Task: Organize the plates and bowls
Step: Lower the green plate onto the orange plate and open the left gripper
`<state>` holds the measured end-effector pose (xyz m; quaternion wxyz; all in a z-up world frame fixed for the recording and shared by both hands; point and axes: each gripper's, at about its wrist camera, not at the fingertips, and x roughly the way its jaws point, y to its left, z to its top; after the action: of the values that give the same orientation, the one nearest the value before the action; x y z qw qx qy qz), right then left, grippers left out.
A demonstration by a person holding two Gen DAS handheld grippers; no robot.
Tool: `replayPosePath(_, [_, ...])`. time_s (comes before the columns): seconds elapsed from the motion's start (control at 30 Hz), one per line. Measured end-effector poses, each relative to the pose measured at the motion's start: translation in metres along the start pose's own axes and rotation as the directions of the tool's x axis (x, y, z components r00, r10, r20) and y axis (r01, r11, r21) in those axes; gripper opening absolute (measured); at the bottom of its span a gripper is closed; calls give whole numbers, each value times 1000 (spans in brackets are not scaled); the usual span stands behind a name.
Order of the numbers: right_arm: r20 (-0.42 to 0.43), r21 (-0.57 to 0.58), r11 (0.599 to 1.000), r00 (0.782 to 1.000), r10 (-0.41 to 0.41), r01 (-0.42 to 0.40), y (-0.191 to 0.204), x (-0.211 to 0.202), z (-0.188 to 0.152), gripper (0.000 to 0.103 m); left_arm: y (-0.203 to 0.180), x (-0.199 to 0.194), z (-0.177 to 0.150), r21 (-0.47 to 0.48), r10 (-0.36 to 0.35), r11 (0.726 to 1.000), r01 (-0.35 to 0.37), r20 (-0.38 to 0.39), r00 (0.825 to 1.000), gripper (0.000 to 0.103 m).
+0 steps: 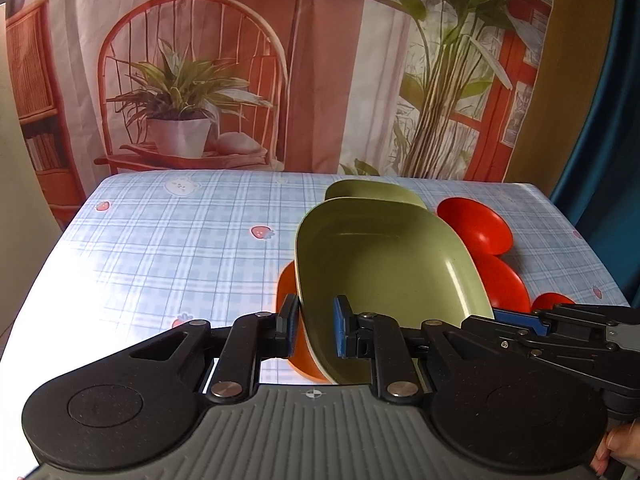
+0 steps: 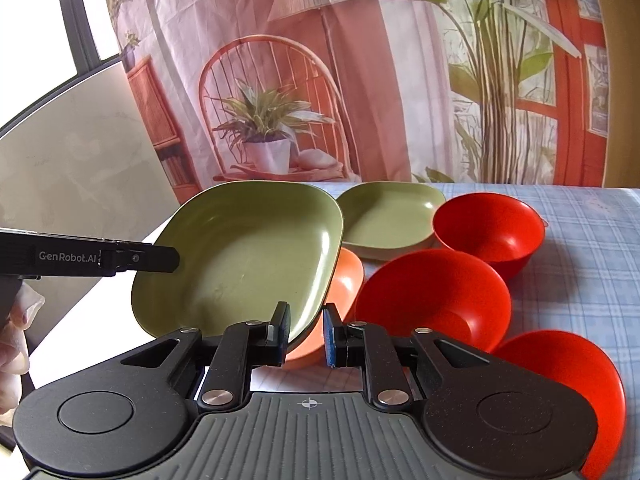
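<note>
A shallow, rounded-square green plate of matte plastic [image 1: 384, 264] is held tilted above the blue-checked tablecloth [image 1: 180, 240], carried by both tools at once. The left gripper [image 1: 316, 326] is pinched on the plate's near rim, one pad inside the lip and one outside. The right gripper [image 2: 306, 332] is pressed together on the rim at another edge of the same plate, with the rim caught between its blue pads.

All places are given from this held plate. A second, matching green plate [image 2: 390, 220] lies flat on the cloth just behind it. A pale orange bowl [image 2: 344, 280] sits directly beneath it, partly hidden. Three glossy red round bowls stand to its right: the far red bowl [image 2: 488, 232], the middle red bowl [image 2: 434, 300] and the near red bowl [image 2: 560, 380].

The plate is judged to be light and stiff, and unlikely to break, though its smooth surface could slip in a narrow pinch. The raised rim is judged the best place for a hold, gripped at two separated points so that swinging is prevented. Stacking onto the matching plate seems the likely step.
</note>
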<state>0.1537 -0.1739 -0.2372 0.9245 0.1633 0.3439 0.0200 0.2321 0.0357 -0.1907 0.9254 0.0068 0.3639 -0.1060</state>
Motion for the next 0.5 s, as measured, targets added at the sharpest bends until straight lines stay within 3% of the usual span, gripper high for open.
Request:
replayPosePath(0.23, [-36, -24, 999, 999, -28, 27, 3, 39, 6, 16, 18, 43, 2, 5, 13, 1000, -13, -72, 997, 20])
replayPosePath(0.5, [-79, -44, 998, 996, -41, 37, 0, 54, -2, 16, 18, 59, -4, 42, 28, 999, -23, -105, 994, 20])
